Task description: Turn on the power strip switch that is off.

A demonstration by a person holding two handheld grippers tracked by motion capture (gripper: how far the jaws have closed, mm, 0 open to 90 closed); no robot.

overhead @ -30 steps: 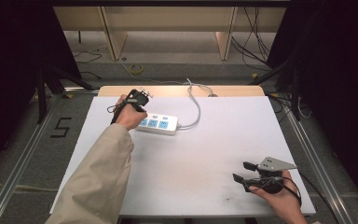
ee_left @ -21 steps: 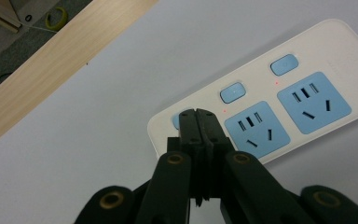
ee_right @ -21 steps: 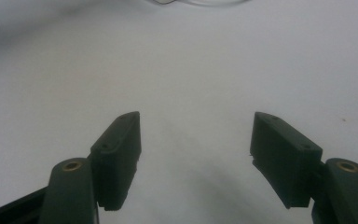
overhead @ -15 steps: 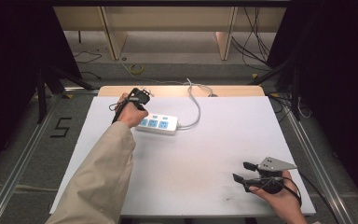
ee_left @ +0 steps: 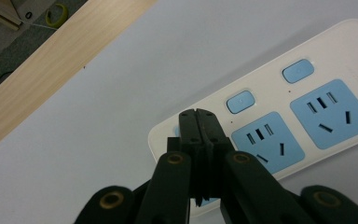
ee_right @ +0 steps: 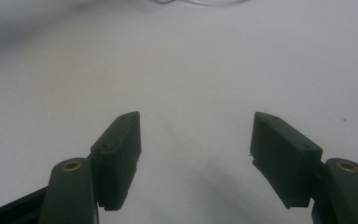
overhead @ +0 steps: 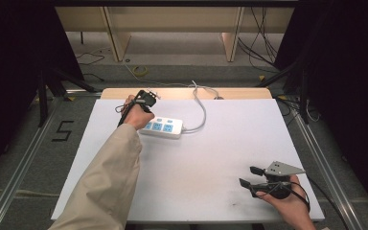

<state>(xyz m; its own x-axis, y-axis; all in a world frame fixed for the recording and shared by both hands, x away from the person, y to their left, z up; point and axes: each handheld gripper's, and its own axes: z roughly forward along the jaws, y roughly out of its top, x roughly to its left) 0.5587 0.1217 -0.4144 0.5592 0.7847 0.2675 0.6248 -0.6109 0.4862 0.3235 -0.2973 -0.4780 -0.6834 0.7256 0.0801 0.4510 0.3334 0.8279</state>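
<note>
The table (overhead: 211, 158) is showing a smooth, matt white top, with a pale wood-grain strip (overhead: 235, 93) running along its 12 o'clock edge. The power strip (ee_left: 279, 116) at about 11 o'clock is looking like smooth cream plastic with a faint sheen, its sockets and buttons in flat light-blue plastic. The left gripper (ee_left: 197, 114) is showing matt black plastic jaws with brass-coloured rivets. The right gripper (ee_right: 196, 140), at 5 o'clock, is looking like the same dull black plastic; a grey plate (overhead: 283, 168) with a metallic look is sitting on it. The sleeve (overhead: 110, 177) is appearing as soft beige cloth.
</note>
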